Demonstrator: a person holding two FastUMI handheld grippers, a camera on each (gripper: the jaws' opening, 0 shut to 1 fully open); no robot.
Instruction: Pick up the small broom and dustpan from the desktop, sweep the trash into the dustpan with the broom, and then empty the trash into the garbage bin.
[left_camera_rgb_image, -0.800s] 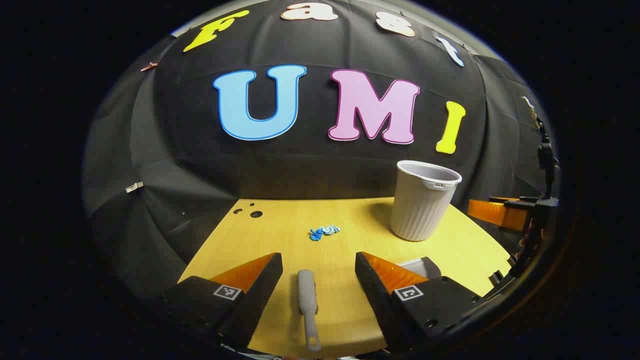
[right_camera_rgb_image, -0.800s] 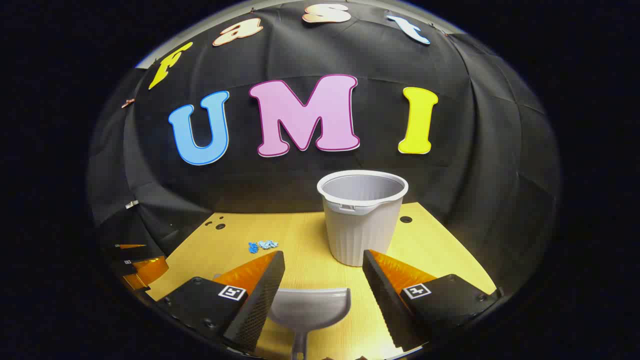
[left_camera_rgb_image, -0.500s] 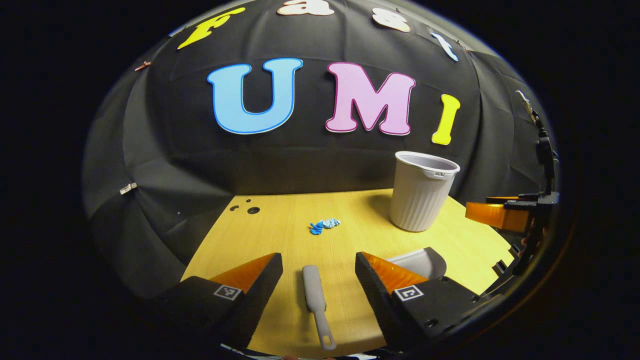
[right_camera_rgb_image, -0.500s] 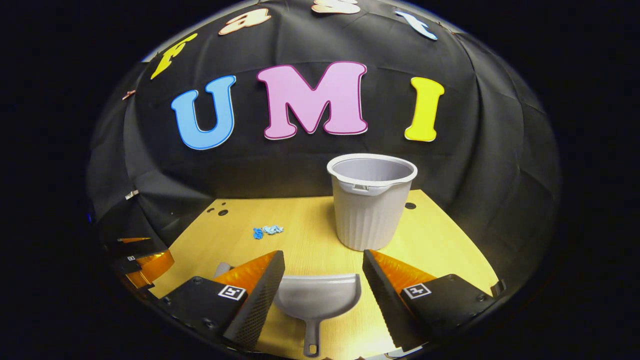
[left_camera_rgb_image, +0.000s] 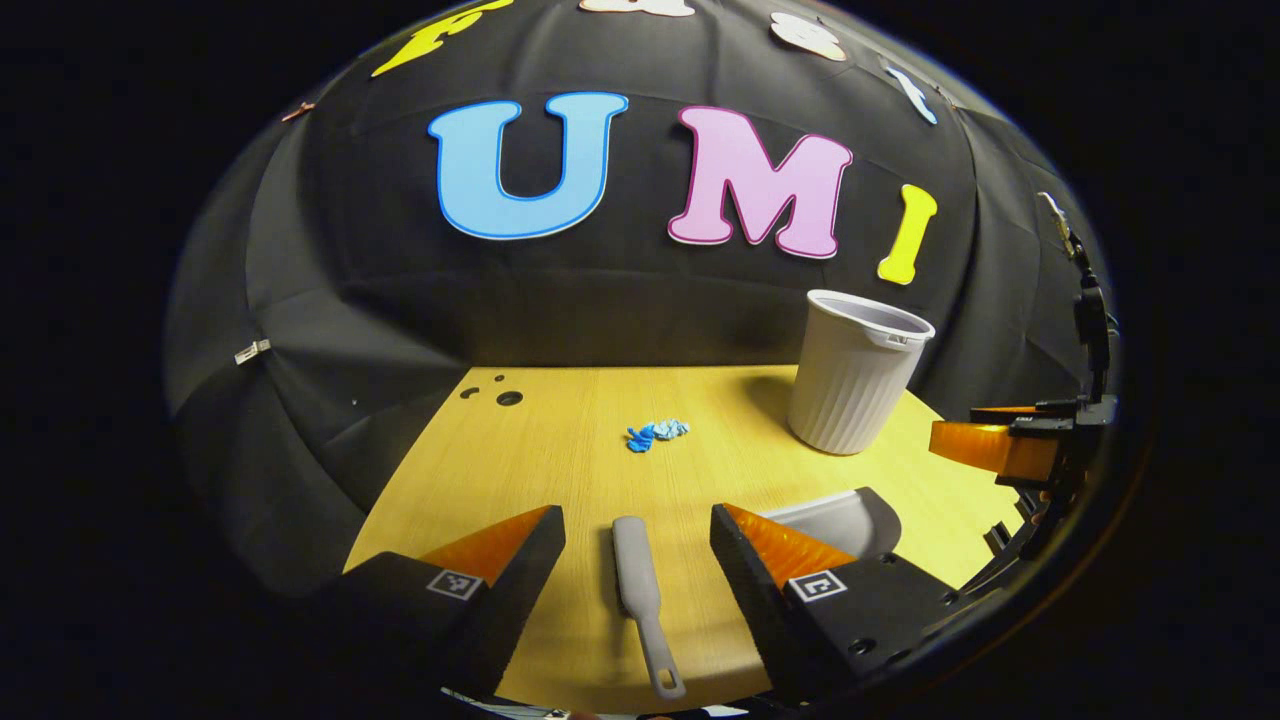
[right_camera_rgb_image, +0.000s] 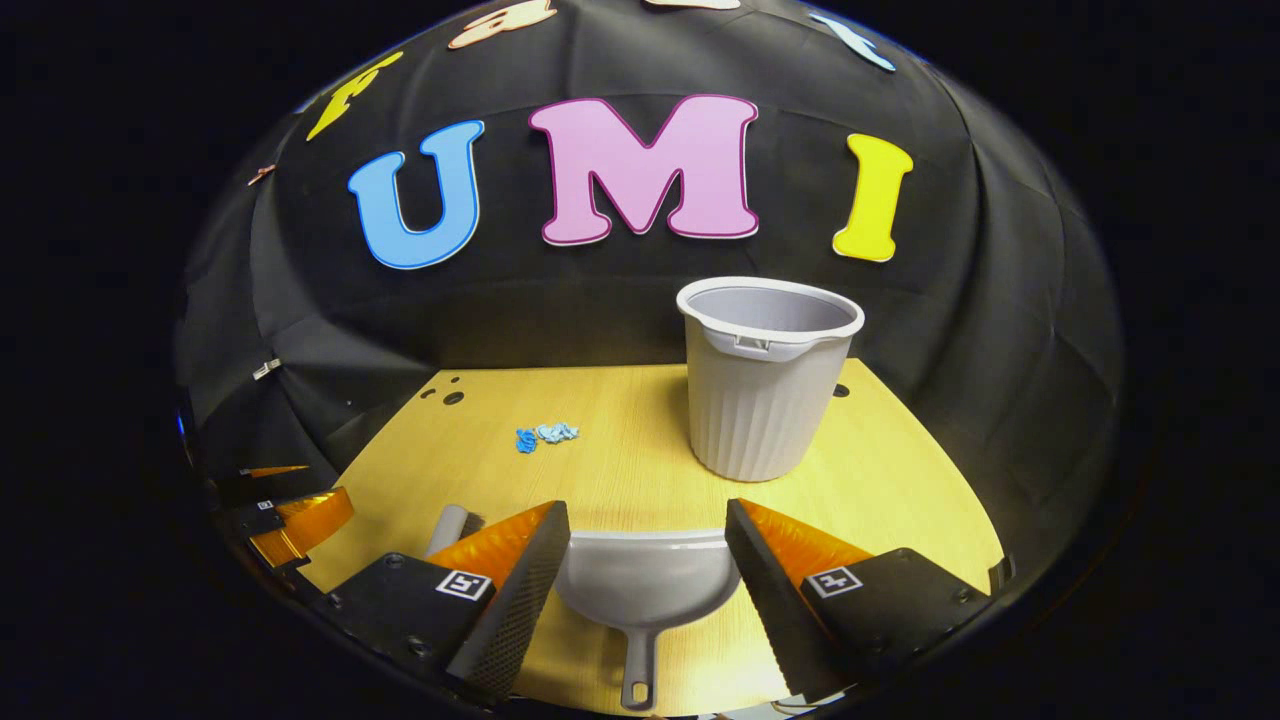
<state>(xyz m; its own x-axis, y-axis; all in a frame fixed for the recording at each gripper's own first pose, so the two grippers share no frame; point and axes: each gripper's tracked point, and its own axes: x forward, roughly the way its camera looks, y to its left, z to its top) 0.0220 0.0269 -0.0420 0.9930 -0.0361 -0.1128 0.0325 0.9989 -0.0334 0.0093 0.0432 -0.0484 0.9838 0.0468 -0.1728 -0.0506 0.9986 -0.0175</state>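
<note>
Sharp focus, bright overhead light on table, dim backdrop, strong fisheye bending at edges.

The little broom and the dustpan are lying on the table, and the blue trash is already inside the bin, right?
Not quite. The blue trash lies on the table, left of the bin, as the left gripper view shows. The broom and dustpan do lie on the table.
</note>
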